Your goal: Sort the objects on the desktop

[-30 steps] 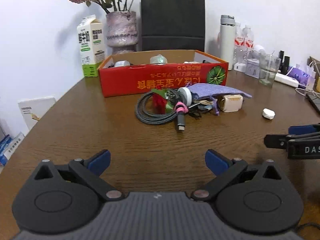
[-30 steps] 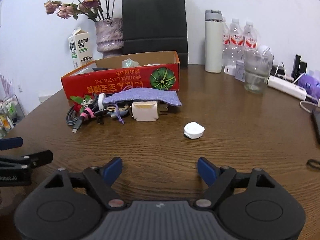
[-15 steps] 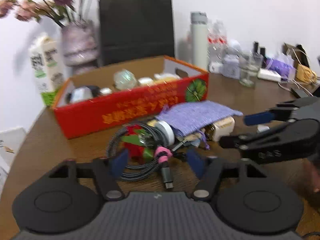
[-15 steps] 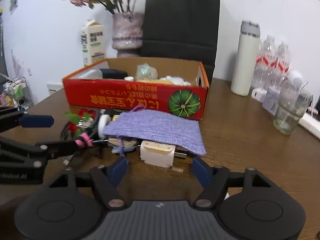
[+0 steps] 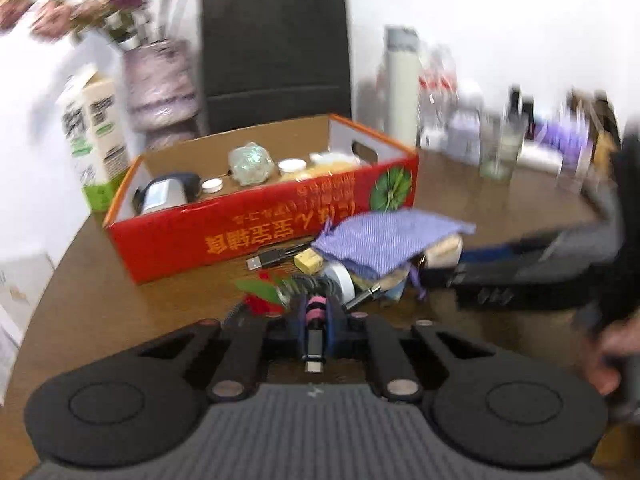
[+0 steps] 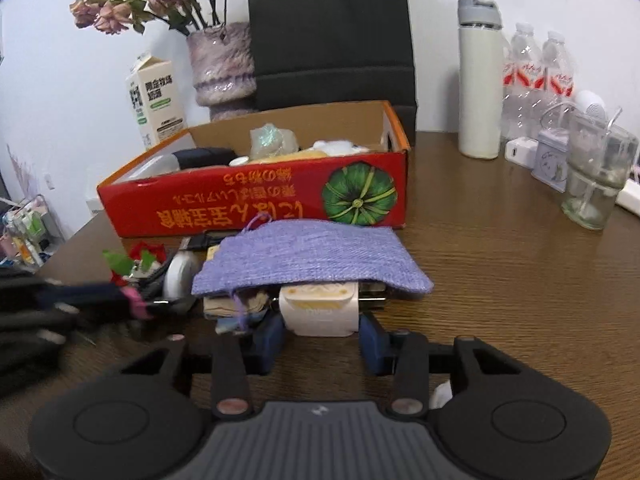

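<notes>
A brown wooden desk stands against a white wall. My left gripper, open a second ago, is now clamped on the pink-banded USB cable. My right gripper has moved in and brackets the white charger, its pads at the charger's sides; actual contact I cannot tell. The purple pouch lies over the charger. Behind, the red box, printed upside-down, holds small items; its writing is unreadable.

Not much is really legible: the red box beyond the right gripper's fingers has orange East Asian lettering printed upside down, and the milk carton behind it carries Chinese characters, too small to read.
</notes>
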{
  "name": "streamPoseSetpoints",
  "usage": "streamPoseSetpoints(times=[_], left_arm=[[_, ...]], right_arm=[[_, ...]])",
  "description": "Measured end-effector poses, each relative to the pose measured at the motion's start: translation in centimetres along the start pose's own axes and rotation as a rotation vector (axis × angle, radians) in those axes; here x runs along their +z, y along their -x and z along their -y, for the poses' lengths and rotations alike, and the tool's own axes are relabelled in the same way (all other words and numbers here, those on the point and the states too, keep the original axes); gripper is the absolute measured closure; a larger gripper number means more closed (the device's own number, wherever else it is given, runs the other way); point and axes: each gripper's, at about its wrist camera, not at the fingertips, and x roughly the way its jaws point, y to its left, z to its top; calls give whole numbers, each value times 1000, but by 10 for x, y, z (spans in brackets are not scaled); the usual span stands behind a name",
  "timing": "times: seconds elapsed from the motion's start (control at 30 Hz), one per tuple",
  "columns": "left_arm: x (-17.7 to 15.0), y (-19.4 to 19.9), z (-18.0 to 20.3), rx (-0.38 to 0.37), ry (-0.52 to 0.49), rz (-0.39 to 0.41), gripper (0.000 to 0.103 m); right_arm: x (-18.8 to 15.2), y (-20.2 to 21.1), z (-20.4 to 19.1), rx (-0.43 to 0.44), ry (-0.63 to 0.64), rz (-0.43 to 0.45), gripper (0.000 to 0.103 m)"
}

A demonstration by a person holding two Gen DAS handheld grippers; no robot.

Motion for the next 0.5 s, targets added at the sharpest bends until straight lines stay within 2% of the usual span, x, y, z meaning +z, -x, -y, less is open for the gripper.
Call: streamPoseSetpoints(times=[0.1,0.17,0.3,0.37,0.43,0.5], left_arm=[[-2,26,-16,-22,126,25,93],[-8,43,-20,-26,159,51,93],[-25,64,-30,-48,225,56,93],[-33,69,-36,-56,256,51,93],[-38,76,-41,-33,276,61,93],[-40,83,-47,3,282,85,93]], right_arm=[[-5,3,-1,-12,13,4,63],[-9,8,-3,-10,27,8,63],[-18,21,-6,-10,57,9,62],[-23,33,-9,-45,61,22,56],[-32,50,-15,-50,66,68,54],[-38,64,-26,1,75,94,54]])
